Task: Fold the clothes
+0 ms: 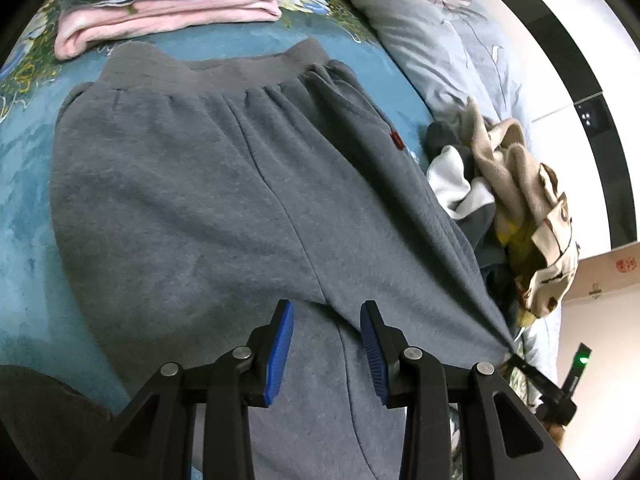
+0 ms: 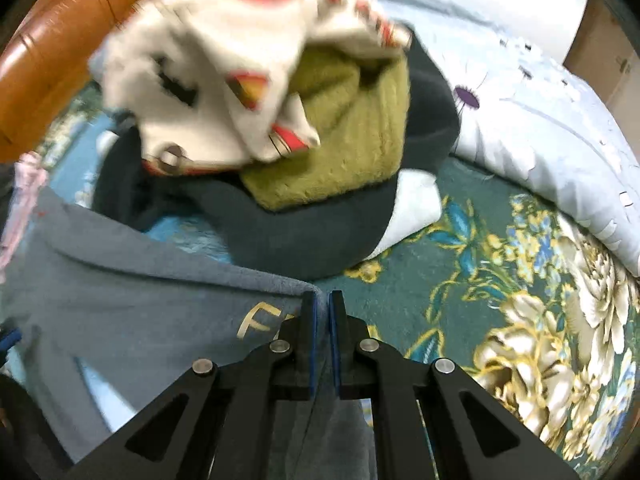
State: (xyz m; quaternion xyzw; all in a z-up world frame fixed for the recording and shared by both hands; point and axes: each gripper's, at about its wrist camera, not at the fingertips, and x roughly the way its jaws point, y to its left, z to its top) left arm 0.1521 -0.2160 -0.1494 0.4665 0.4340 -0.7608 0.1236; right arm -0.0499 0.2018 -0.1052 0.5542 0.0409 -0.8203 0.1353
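Right wrist: right tool (image 2: 323, 300) pinches grey trousers (image 2: 120, 300); blurred pile (image 2: 224, 80). Left tool (image 1: 327, 316) gapes.

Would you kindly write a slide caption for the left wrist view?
Open left gripper hovers over grey sweatpants spread on a blue blanket, folded clothes stacked beyond.

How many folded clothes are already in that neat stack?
3 that I can make out in the folded stack, beyond the grey trousers: a dark one on top, pale blue beneath, pink at the bottom. More layers may be hidden.
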